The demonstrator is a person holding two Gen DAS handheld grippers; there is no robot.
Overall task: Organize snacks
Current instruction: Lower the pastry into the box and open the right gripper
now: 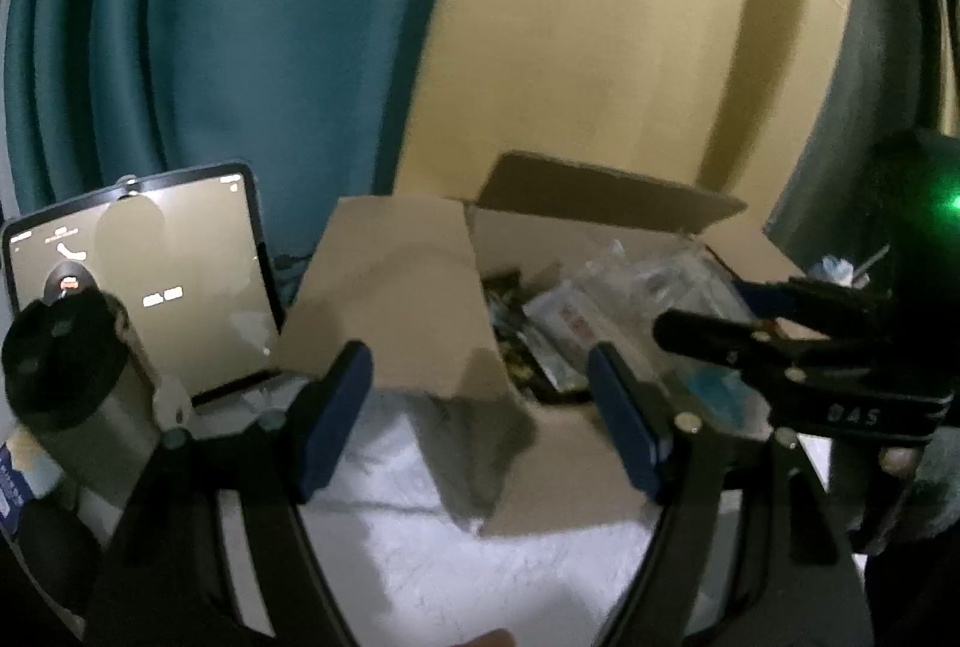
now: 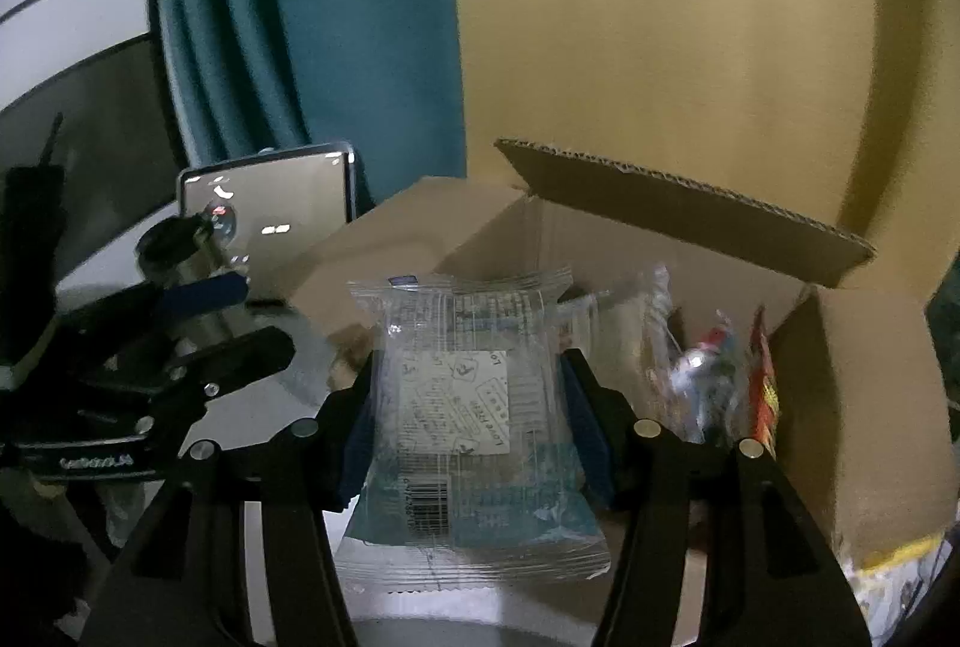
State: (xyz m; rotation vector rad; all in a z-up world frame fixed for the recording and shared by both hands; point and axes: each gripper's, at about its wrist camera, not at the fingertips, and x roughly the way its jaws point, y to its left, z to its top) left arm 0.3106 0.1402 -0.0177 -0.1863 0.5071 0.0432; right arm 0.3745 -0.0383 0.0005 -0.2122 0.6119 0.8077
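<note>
An open cardboard box (image 1: 390, 299) sits on a white surface and holds several snack packets (image 1: 558, 329). My left gripper (image 1: 480, 407) is open and empty, just in front of the box's near flap. My right gripper (image 2: 468, 401) is shut on a clear snack packet (image 2: 468, 407) with a white label, held upright in front of the box (image 2: 852, 407). More packets (image 2: 708, 377) stand inside the box, one red at the right. The right gripper also shows in the left wrist view (image 1: 750, 341), over the box's right side.
A lit tablet (image 1: 150, 275) leans against a teal curtain (image 1: 210, 47) at the back left. A metal flask with a black lid (image 1: 66, 365) stands in front of it. A yellow wall is behind the box. The left gripper shows in the right wrist view (image 2: 198, 341).
</note>
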